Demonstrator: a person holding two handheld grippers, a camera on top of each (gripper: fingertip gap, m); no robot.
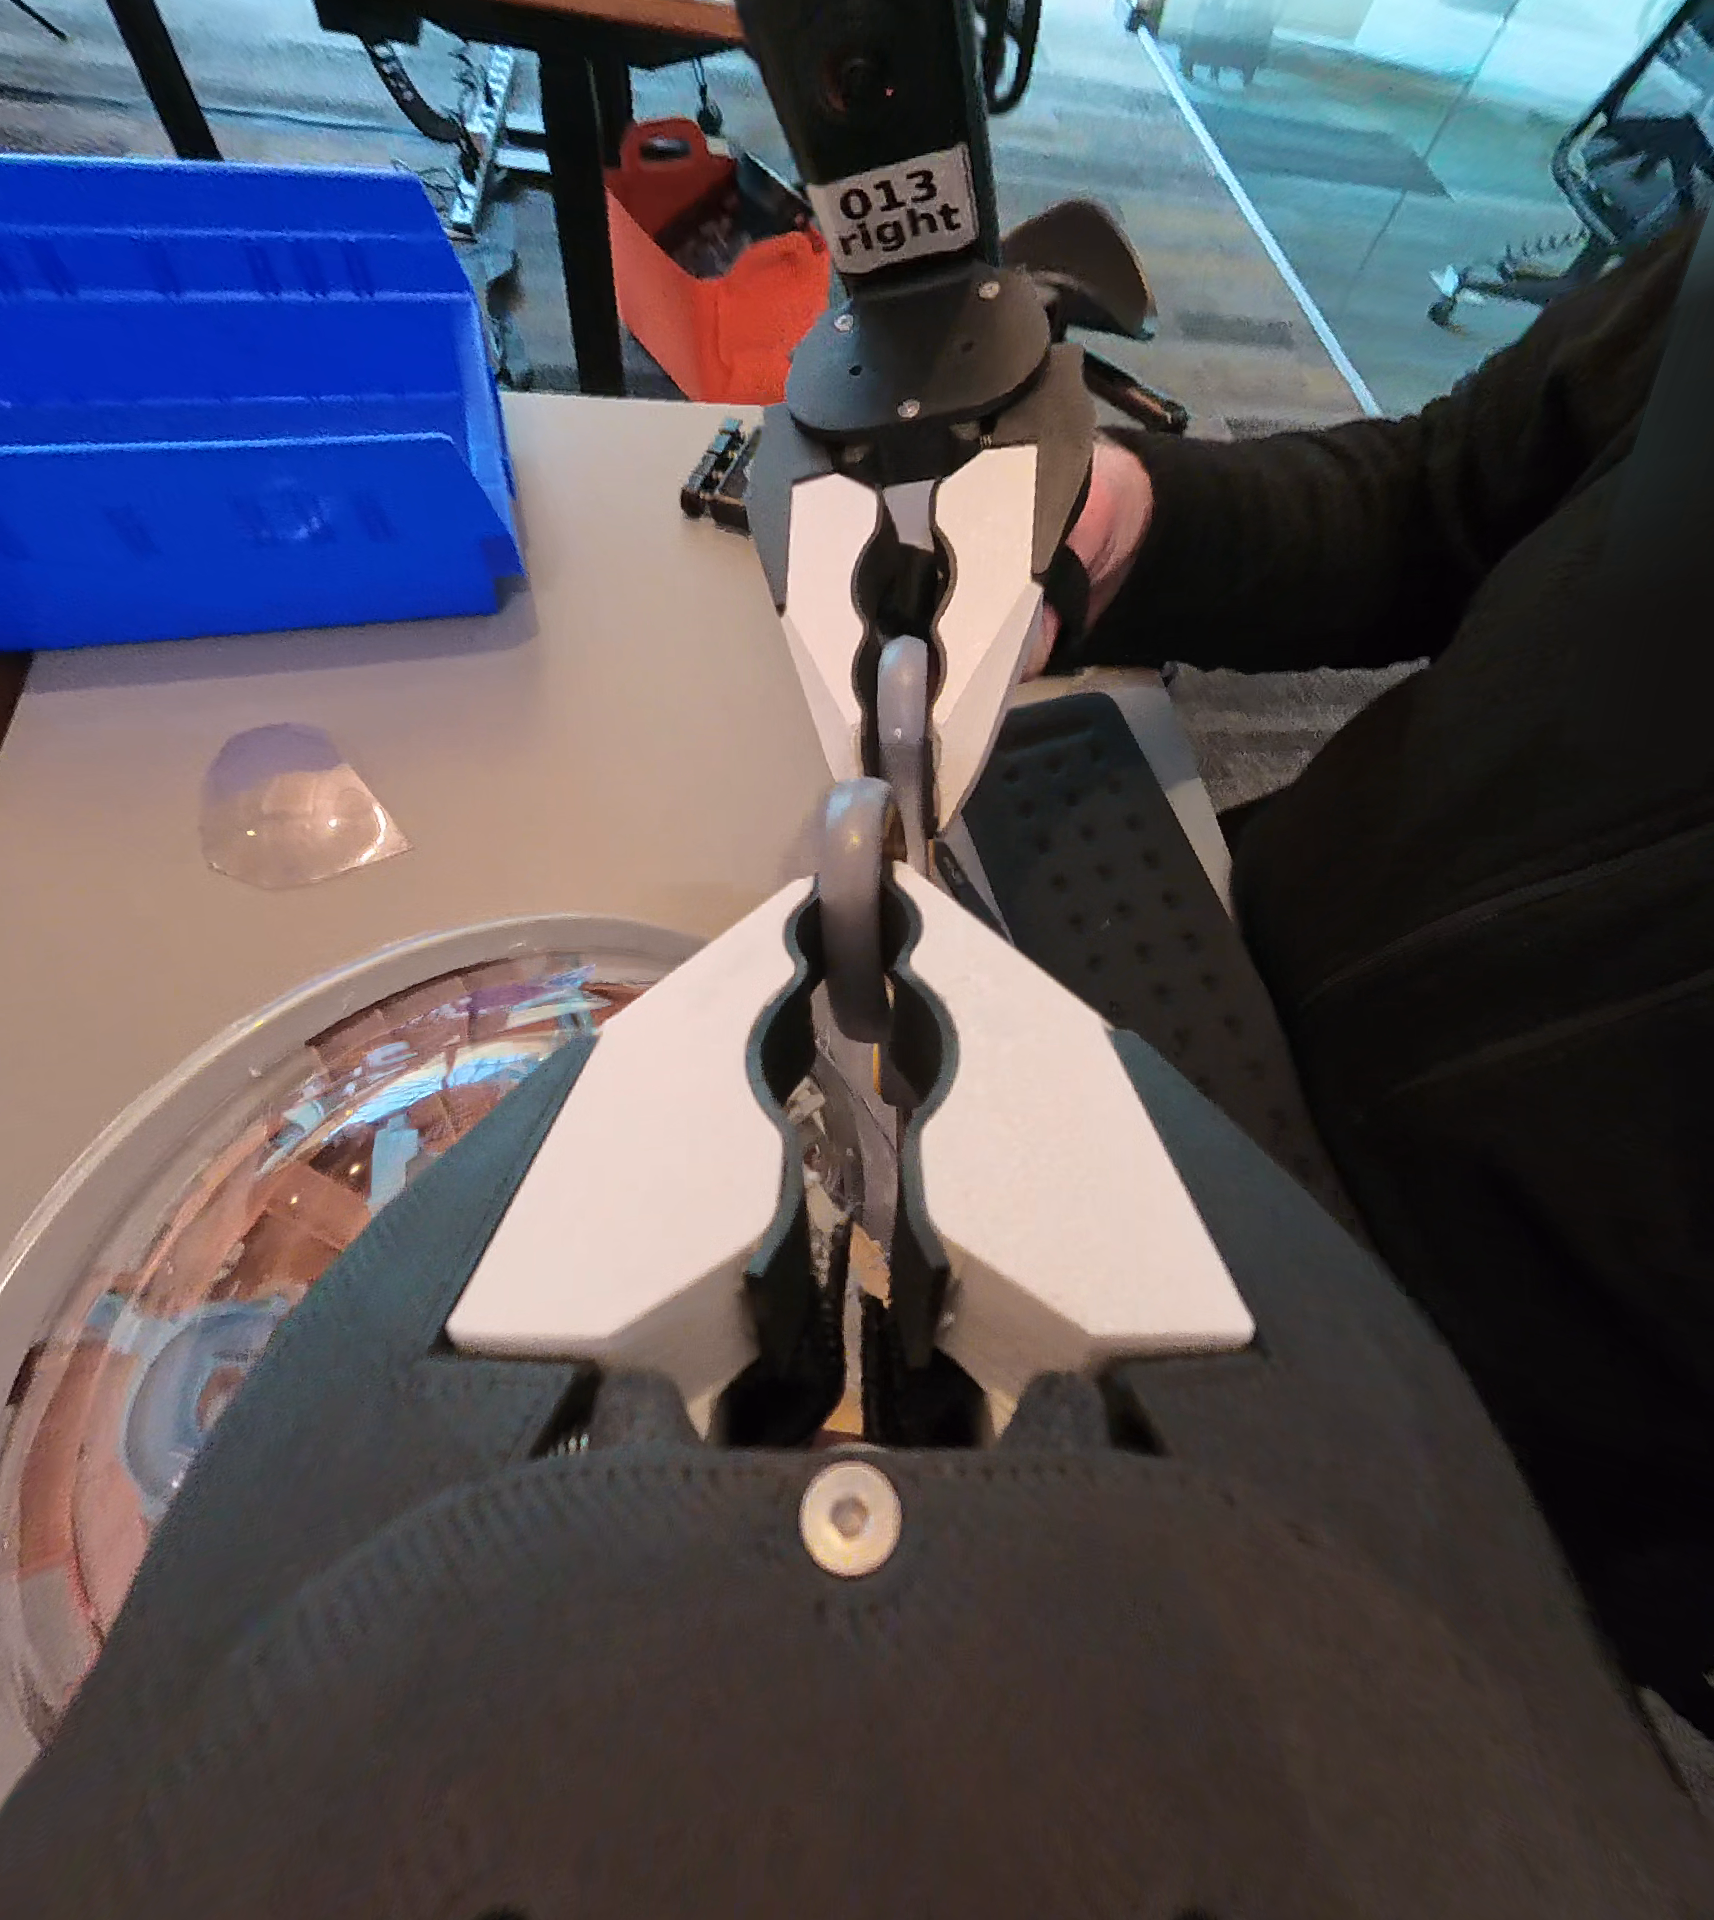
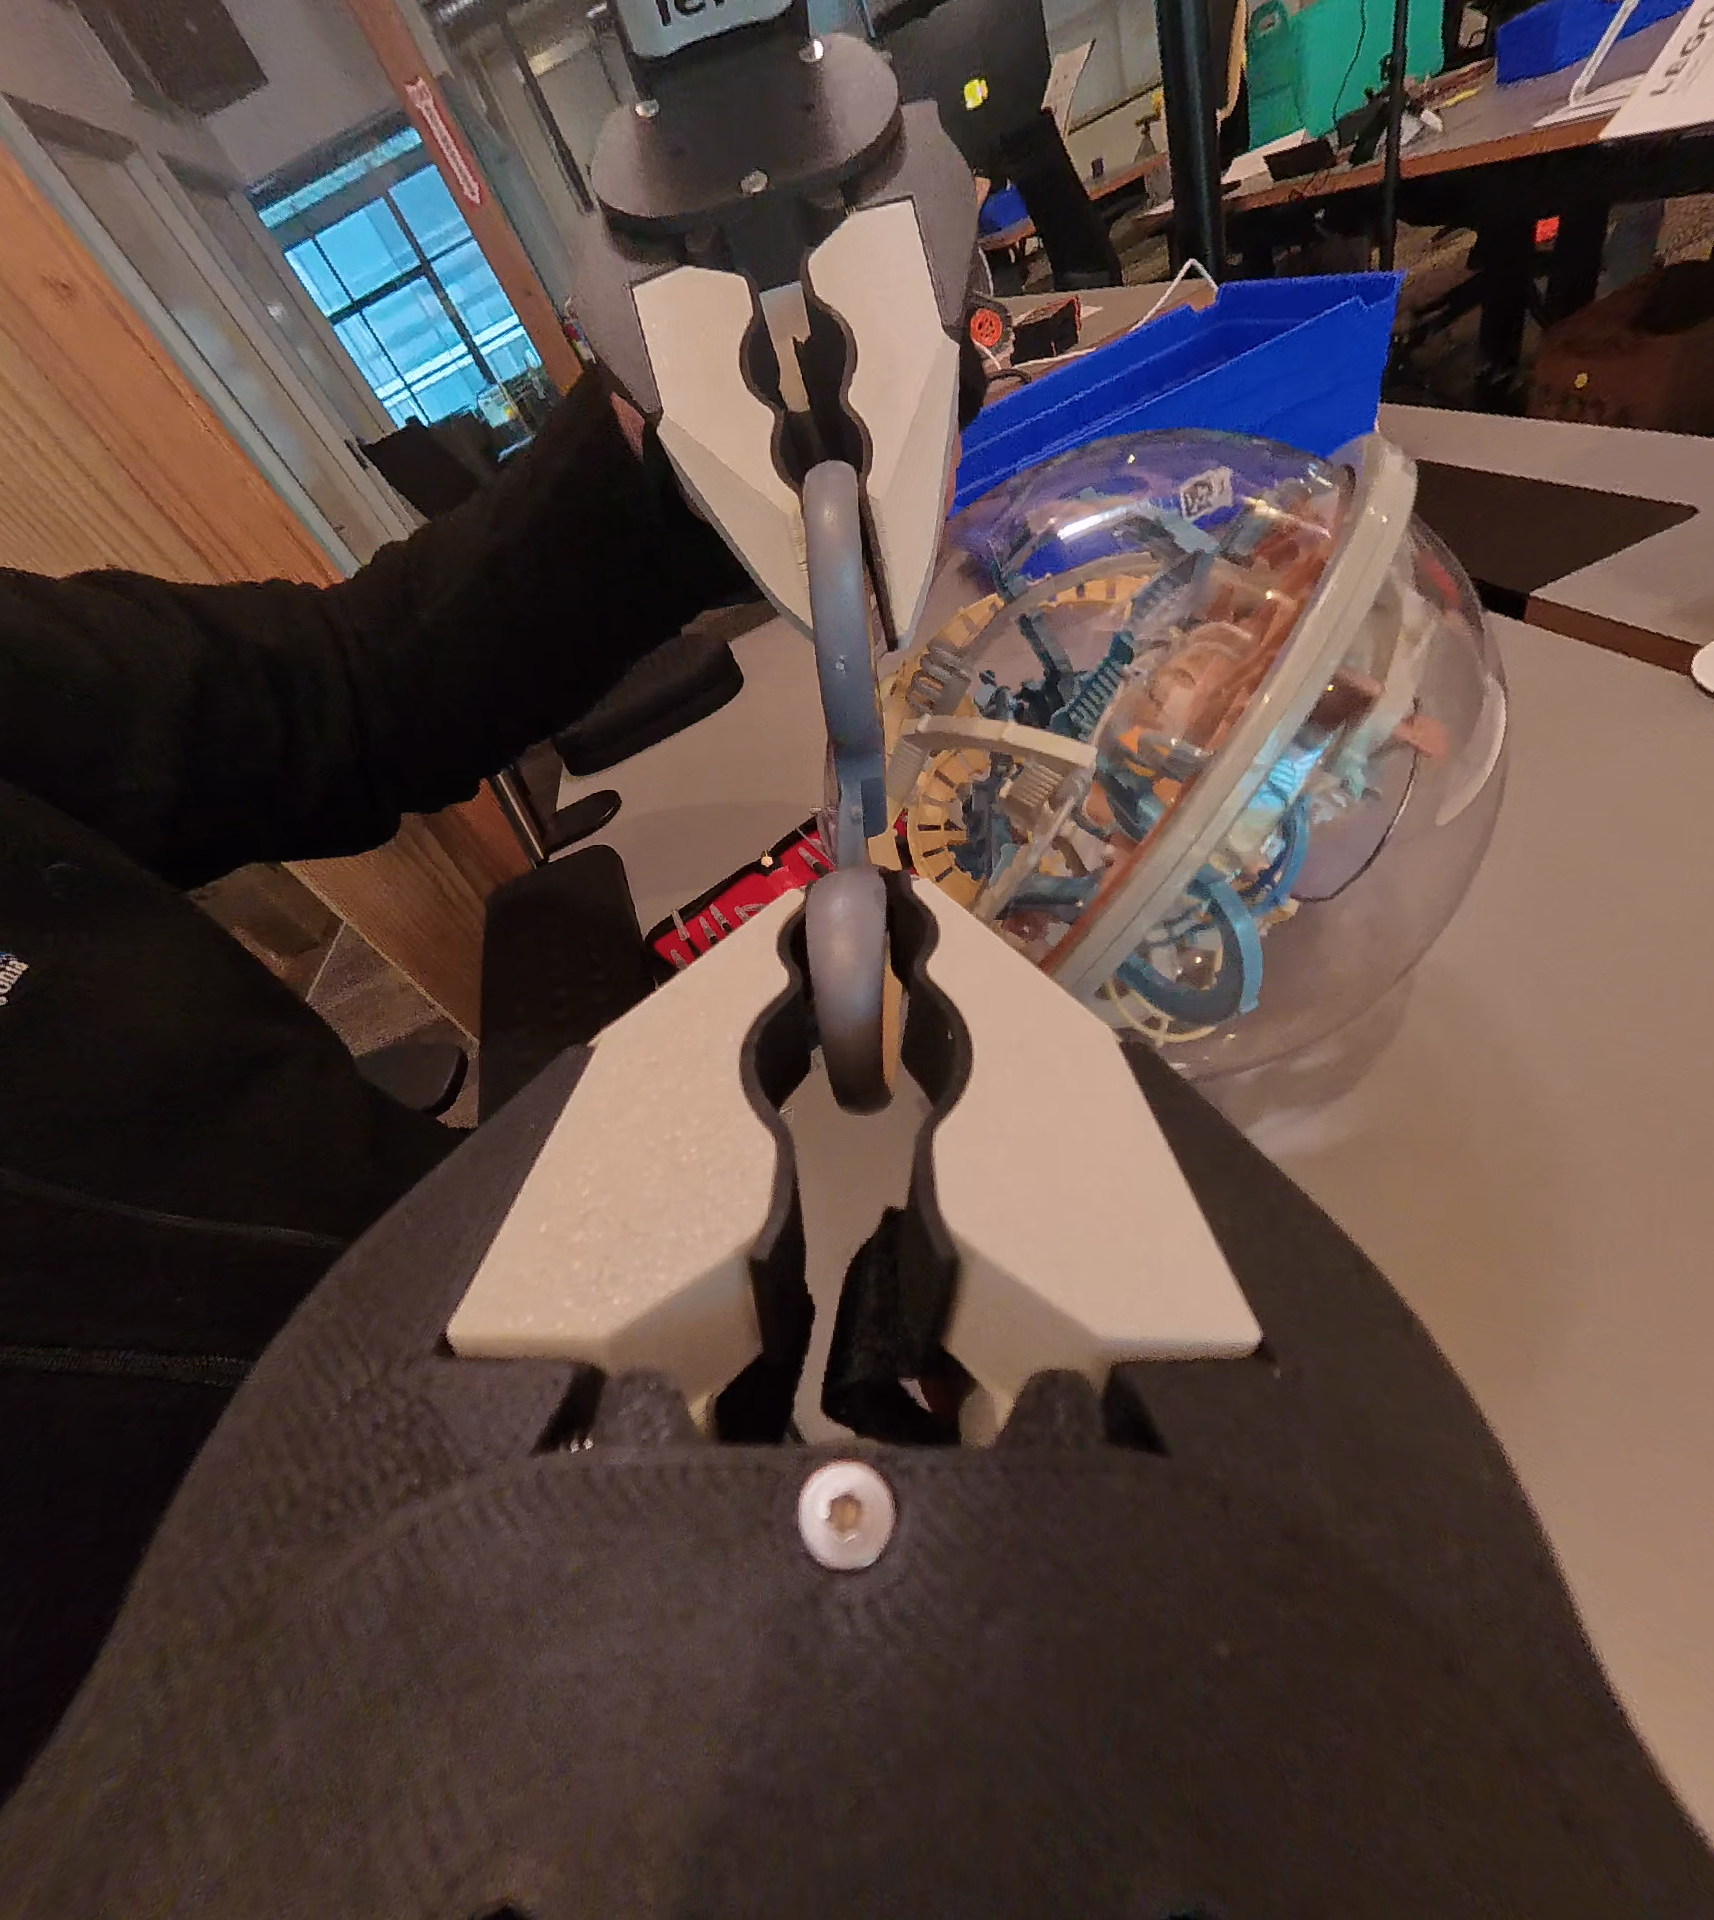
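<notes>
A grey tool with two handle loops, like a pair of scissors (image 1: 903, 694), hangs between my two grippers above the grey table (image 1: 572, 623). My left gripper (image 1: 858, 896) is shut on the near loop. My right gripper (image 1: 900, 753) faces it, shut on the far loop. In the right wrist view my right gripper (image 2: 848, 920) clamps one loop of the grey tool (image 2: 840, 665), and my left gripper (image 2: 848, 608) clamps the other. A clear plastic maze ball (image 2: 1196, 748) sits on the table just beside the tool; it also shows in the left wrist view (image 1: 261, 1143), under my left gripper.
A blue bin (image 1: 188, 395) stands at the back of the table, also in the right wrist view (image 2: 1196, 353). A small clear plastic dome (image 1: 297, 805) lies between bin and ball. A person's black sleeve (image 1: 1352, 540) and a black chair armrest (image 1: 1092, 831) are to the right. Some 4 cm of space lies between my two pairs of fingers.
</notes>
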